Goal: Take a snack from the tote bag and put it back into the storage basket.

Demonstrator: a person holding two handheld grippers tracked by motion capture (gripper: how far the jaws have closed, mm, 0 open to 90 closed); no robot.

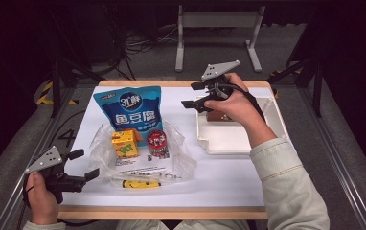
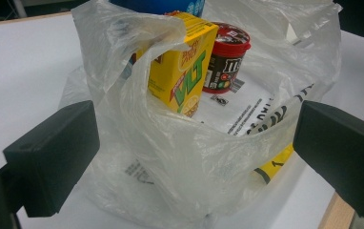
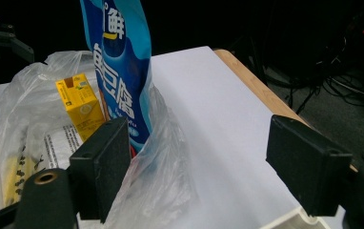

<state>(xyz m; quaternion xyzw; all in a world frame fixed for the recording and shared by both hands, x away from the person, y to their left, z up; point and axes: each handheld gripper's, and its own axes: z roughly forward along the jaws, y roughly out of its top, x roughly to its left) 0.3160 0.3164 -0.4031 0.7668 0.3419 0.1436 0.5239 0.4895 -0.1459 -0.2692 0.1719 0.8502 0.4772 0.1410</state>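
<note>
A clear plastic bag (image 1: 177,154) lies open at the middle of the white table. In it stand a blue snack pouch (image 1: 129,111), a yellow drink carton (image 1: 125,143) and a red candy cup (image 1: 157,141). My left gripper (image 1: 86,164) is open at the front left, apart from the bag. In the left gripper view its jaws (image 2: 194,129) frame the bag (image 2: 170,162), carton (image 2: 182,71) and cup (image 2: 227,57). My right gripper (image 1: 188,95) is open above the far left corner of the white tray (image 1: 229,141), holding nothing. Its jaws (image 3: 199,143) face the pouch (image 3: 118,62).
A thin yellow printed item (image 1: 135,183) lies inside the bag's front edge, near the table's front. A brown object (image 1: 218,116) sits in the tray under my right hand. The table's wooden rim (image 1: 162,212) runs along the front. Metal stand legs (image 1: 217,38) are beyond the table.
</note>
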